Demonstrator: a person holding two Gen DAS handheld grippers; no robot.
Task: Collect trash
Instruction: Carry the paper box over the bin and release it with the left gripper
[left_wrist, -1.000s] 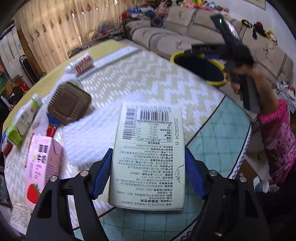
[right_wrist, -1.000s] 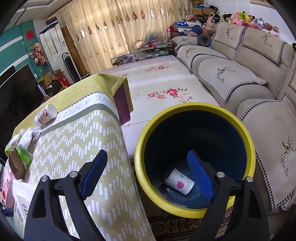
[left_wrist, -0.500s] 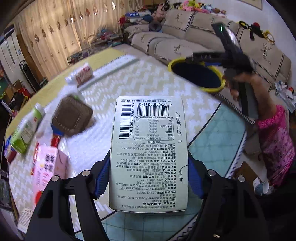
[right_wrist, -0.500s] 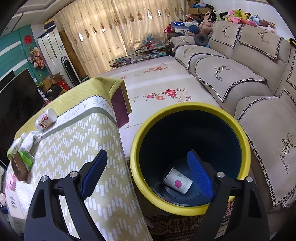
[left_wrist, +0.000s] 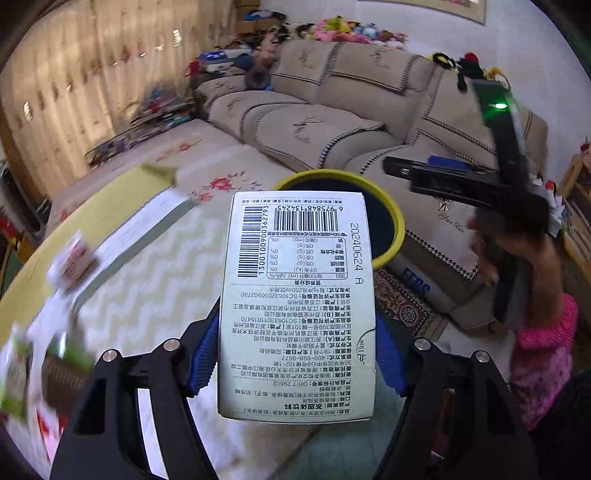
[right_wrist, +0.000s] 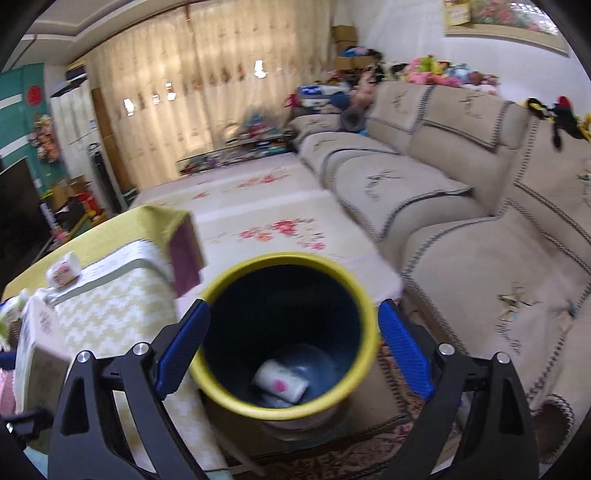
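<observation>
Left gripper (left_wrist: 295, 354) clamped on a pale drink carton (left_wrist: 295, 302), blue pads pressing both long sides, printed back panel with barcodes facing the camera, carton upright between the fingers; the carton is held in the air on the table side of the bin (left_wrist: 388, 221), its top edge overlapping the bin's yellow rim in the left wrist view, so whether it is above the opening or short of it I cannot tell; bin is dark blue inside with a yellow rim, standing on the floor between the table (left_wrist: 147, 266) and the sofa (left_wrist: 332, 122); right gripper (right_wrist: 293, 349) has its jaws wide apart with nothing between the pads, hovering above the bin so the rim sits between its fingers in the right wrist view; a white paper cup (right_wrist: 280, 382) with a pink mark lies on its side at the bottom of the bin; on the table, away from the bin, a white cup with pink print (right_wrist: 62, 269) lies tipped over on the zigzag cloth; more cartons and packets at the table's far end from the bin, too blurred to name; person's hand (left_wrist: 513, 251) in a pink sleeve holds the right gripper's handle beyond the bin, in front of the sofa.
</observation>
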